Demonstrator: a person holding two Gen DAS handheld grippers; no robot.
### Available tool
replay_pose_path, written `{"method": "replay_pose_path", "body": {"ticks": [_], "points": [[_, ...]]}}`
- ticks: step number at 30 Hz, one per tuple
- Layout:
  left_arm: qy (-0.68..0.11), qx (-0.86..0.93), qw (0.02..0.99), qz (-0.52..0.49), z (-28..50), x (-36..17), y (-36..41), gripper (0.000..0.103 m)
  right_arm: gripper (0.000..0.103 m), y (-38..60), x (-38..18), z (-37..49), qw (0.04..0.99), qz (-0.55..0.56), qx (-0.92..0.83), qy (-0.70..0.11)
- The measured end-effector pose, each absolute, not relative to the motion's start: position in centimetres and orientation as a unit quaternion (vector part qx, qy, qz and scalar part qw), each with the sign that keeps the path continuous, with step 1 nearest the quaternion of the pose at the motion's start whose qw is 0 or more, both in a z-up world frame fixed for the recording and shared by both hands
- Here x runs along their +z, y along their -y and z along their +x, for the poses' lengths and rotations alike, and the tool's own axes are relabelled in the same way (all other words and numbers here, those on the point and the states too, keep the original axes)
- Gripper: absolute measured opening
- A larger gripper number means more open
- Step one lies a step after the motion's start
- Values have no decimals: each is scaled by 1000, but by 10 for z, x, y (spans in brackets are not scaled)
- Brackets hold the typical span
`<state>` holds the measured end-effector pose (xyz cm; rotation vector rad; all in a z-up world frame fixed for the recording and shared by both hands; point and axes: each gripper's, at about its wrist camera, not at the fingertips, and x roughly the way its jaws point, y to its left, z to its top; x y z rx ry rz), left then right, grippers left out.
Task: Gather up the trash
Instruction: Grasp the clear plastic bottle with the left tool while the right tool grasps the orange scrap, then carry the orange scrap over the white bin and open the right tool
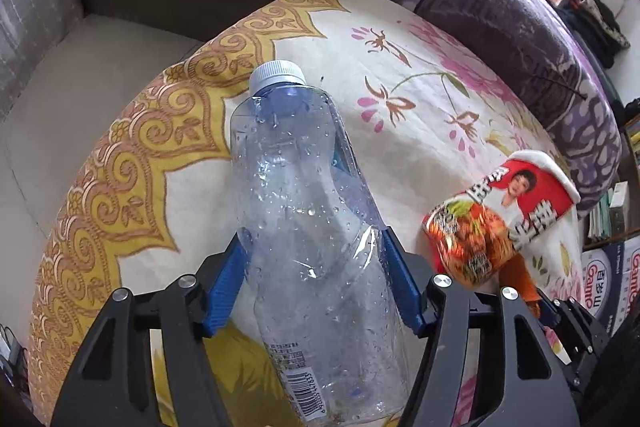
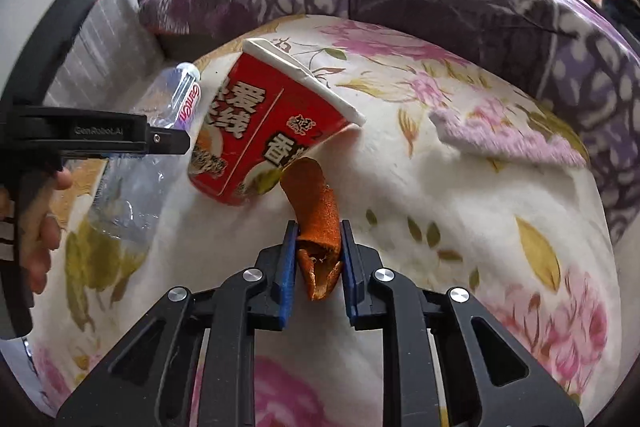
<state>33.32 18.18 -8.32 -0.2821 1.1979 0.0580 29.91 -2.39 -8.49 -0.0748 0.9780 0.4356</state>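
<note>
My left gripper (image 1: 314, 259) is shut on a clear empty plastic bottle (image 1: 304, 211) with a white cap, held above the flowered bedspread (image 1: 408, 115). My right gripper (image 2: 318, 259) is shut on a curled orange peel (image 2: 316, 211). A red instant-noodle cup (image 2: 272, 131) lies tilted on the bed just beyond the peel; it also shows in the left wrist view (image 1: 504, 219), to the right of the bottle. The bottle (image 2: 160, 131) and the left gripper's body (image 2: 92, 137) show at the left of the right wrist view.
A purple patterned quilt (image 1: 500, 11) is heaped along the far side of the bed. A grey pillow (image 1: 32, 27) lies at far left. Printed cartons (image 1: 608, 279) stand at the right beside the bed. A small lilac cloth (image 2: 500, 135) lies on the bedspread to the right.
</note>
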Motion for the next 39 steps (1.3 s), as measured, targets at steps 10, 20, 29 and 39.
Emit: {"method": "replay_pose_path", "body": {"ticks": [10, 20, 29, 39], "points": [[-562, 26, 815, -139, 270, -50, -180, 63, 19, 67, -53, 215, 874, 11, 162, -457], [-530, 17, 836, -142, 197, 5, -141, 64, 19, 117, 4, 145, 894, 52, 108, -431], [-498, -7, 852, -162, 161, 15, -87, 64, 19, 174, 16, 105, 903, 81, 43, -419], [-452, -24, 884, -116, 149, 10, -30, 64, 19, 243, -1, 94, 893, 147, -31, -425]]}}
